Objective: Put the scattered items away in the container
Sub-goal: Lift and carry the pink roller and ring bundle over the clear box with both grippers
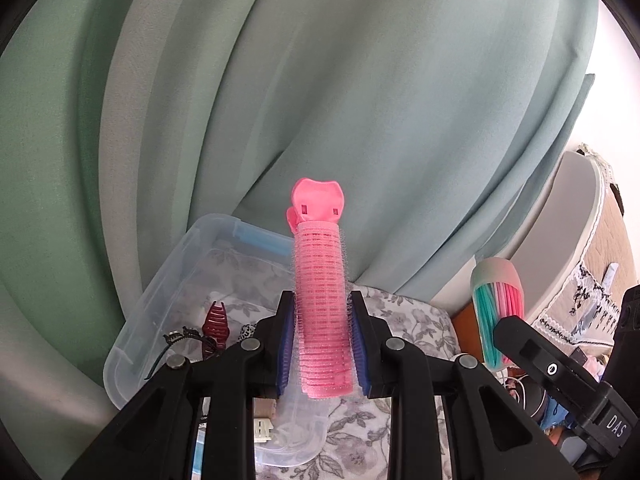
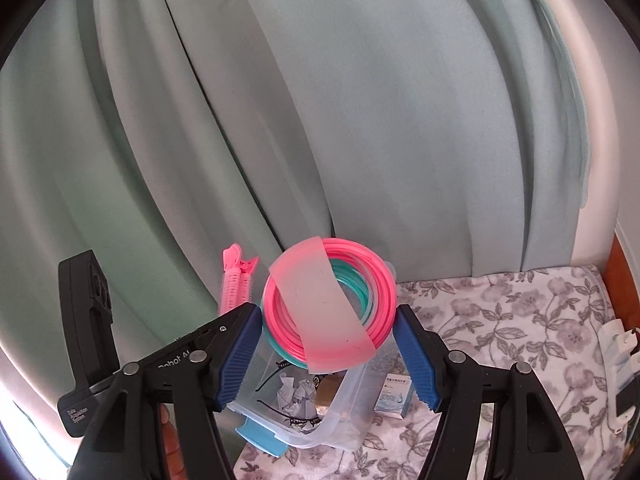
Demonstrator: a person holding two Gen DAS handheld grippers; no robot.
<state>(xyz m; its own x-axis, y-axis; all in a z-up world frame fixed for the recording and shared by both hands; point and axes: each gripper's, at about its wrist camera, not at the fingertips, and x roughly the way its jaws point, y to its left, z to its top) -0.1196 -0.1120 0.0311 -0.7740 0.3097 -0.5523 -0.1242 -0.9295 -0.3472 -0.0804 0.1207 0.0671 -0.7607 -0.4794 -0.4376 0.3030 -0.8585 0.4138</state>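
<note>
Looking through the left wrist view first: the left gripper [image 1: 323, 344] has its blue pads clamped on a pink velcro hair roller clip [image 1: 322, 300], held upright and in the air, above the near edge of the clear plastic container [image 1: 156, 292]. A dark red claw clip [image 1: 216, 320] and some black hair ties [image 1: 180, 338] are already inside the box. So I'd say this is the carry-and-drop step; next move is probably to tip the roller over the rim and let go. Off to the right, the other tool shows "DAS" on its black body.

Right wrist view: the right gripper [image 2: 328, 344] has its fingers spread wide either side of a tub of pink and teal hair bands [image 2: 332, 304]. I can't tell if the pads actually touch it, so it may be pinched loosely or just released. It sits over the container's far edge. The left tool reads "Data Acquisition System", and the right one shows "obot AI", partly cut off. A small white and blue carton [image 2: 394, 394] lies on the floral cloth [image 2: 520, 320] just beside the container; its print is too small to read.
</note>
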